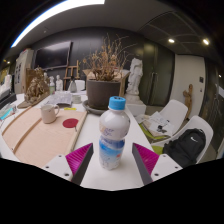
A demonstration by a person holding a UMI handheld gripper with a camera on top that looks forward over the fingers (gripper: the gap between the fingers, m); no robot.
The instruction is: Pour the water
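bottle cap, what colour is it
Blue, on the bottle cap, seen in the gripper view.

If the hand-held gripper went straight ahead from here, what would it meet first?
The bottle. It stands just ahead between the open fingers of the hand-held gripper, apparently untouched; exact depth is unclear.

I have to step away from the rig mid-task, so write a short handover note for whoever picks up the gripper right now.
Gripper: open, its fingers at either side of the water bottle, which stands upright on the white table with gaps at both sides.
Bottle: blue cap on, not yet gripped or lifted.
Cup: beyond the fingers, off to the left on the wooden board, near a red coaster.
Done: gripper lined up on the bottle.
Left: close on the bottle, deal with the cap, carry to the cup, pour.
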